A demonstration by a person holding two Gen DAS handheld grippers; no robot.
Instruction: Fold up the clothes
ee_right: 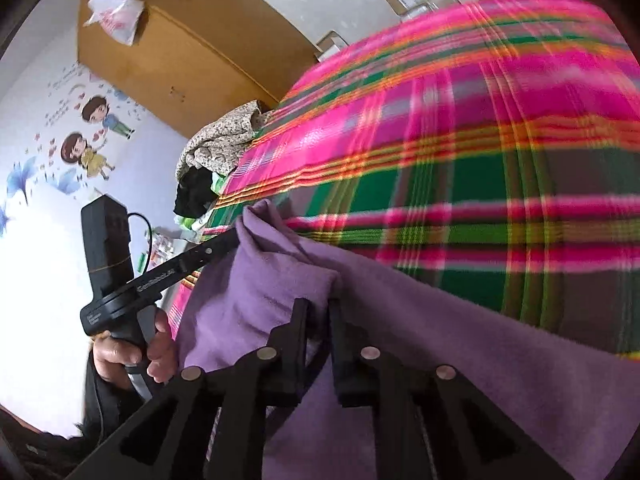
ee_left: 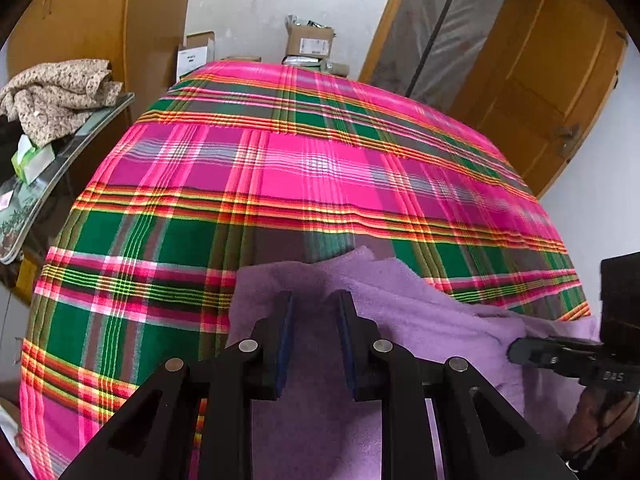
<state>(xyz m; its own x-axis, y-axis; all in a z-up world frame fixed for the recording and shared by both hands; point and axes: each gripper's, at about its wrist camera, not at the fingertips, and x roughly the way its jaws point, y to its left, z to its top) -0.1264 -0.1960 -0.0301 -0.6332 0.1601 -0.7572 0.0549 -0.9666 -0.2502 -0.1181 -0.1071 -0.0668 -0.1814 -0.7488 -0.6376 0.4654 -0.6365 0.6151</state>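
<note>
Two grippers work the purple garment (ee_left: 420, 304) on the plaid bed (ee_left: 280, 168): left gripper (ee_left: 314, 300) fingers pinch a fold between them; right gripper (ee_right: 318, 304) fingers clamp its bunched edge.

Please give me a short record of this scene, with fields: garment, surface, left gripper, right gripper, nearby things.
garment: purple fleece garment, bunched at the near edge
surface: pink and green plaid cloth
left gripper: fleece between its pads; a grip cannot be confirmed
right gripper: closed on a fleece fold
nearby things: floral clothes pile; cardboard boxes
</note>
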